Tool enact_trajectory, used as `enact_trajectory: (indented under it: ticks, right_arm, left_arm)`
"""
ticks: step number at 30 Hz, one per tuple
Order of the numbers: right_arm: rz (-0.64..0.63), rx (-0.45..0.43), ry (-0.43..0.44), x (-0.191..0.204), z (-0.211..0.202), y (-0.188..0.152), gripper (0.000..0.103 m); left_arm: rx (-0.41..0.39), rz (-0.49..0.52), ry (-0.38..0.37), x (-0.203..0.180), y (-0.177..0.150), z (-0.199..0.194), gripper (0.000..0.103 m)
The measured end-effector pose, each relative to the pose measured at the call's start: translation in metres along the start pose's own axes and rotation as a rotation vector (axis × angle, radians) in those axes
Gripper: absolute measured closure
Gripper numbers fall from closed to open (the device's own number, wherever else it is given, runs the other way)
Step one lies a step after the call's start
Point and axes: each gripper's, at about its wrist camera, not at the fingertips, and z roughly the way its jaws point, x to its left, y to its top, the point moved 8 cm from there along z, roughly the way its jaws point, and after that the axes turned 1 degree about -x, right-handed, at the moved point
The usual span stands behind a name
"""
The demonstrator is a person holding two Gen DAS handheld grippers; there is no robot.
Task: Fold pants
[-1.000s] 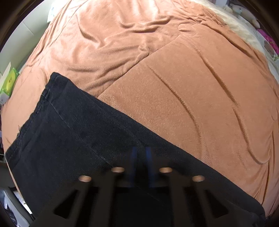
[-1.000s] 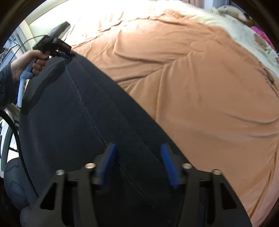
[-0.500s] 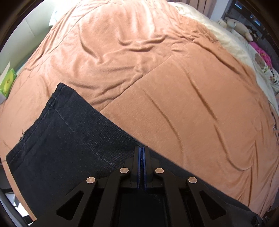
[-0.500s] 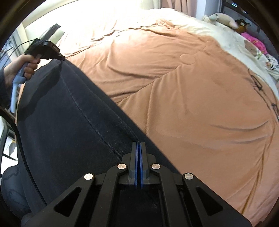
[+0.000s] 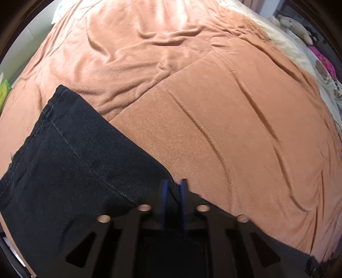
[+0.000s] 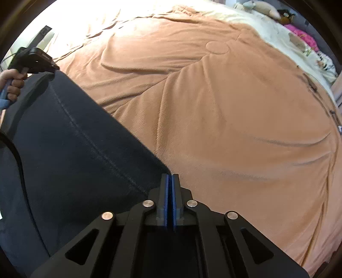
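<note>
Left tool [image 5: 173,187] now parting astride pants [image 5: 74,162] edge, right tool [image 6: 170,181] newly clamped there; open blanket [image 6: 224,119] beyond.

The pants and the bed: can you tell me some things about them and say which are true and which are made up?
1. The pants are dark. True.
2. The blanket under them is green. False: it is orange-brown.
3. The right tongs are wide open. False: their pads are closed together at the edge of the pants.
4. Stuffed toys lie at the far end of the bed. True.
5. The pants are rolled into a ball. False: they lie spread flat.
</note>
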Motion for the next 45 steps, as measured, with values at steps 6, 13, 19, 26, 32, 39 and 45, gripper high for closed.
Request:
enact_trajectory:
  ticks: [6,13,19,26,32,39,45]
  right_arm:
    - [0.076,-0.057,-0.032,-0.002,-0.033,0.001,0.077]
    - [0.138,-0.113,-0.009,0.017,-0.076,-0.01,0.063]
    - [0.185,-0.145,0.005,0.033,-0.105,-0.018,0.063]
    - [0.219,-0.172,0.037,0.053,-0.128,-0.026,0.063]
    - [0.252,-0.174,0.058,0.067,-0.136,-0.029,0.061]
    - [0.301,-0.189,0.094,0.093,-0.141,-0.032,0.053]
    - [0.385,-0.209,0.139,0.109,-0.138,-0.035,0.043]
  left_arm:
    - [-0.054,0.037,-0.046,0.005,-0.011,-0.03,0.035]
    - [-0.083,0.052,-0.09,0.027,-0.031,-0.06,0.034]
    - [-0.114,0.024,-0.103,0.066,-0.042,-0.084,0.034]
    - [-0.137,-0.029,-0.104,0.125,-0.053,-0.102,0.034]
    - [-0.144,-0.066,-0.099,0.176,-0.061,-0.109,0.034]
    - [-0.155,-0.112,-0.113,0.23,-0.07,-0.114,0.034]
    - [-0.165,-0.162,-0.147,0.272,-0.072,-0.12,0.034]
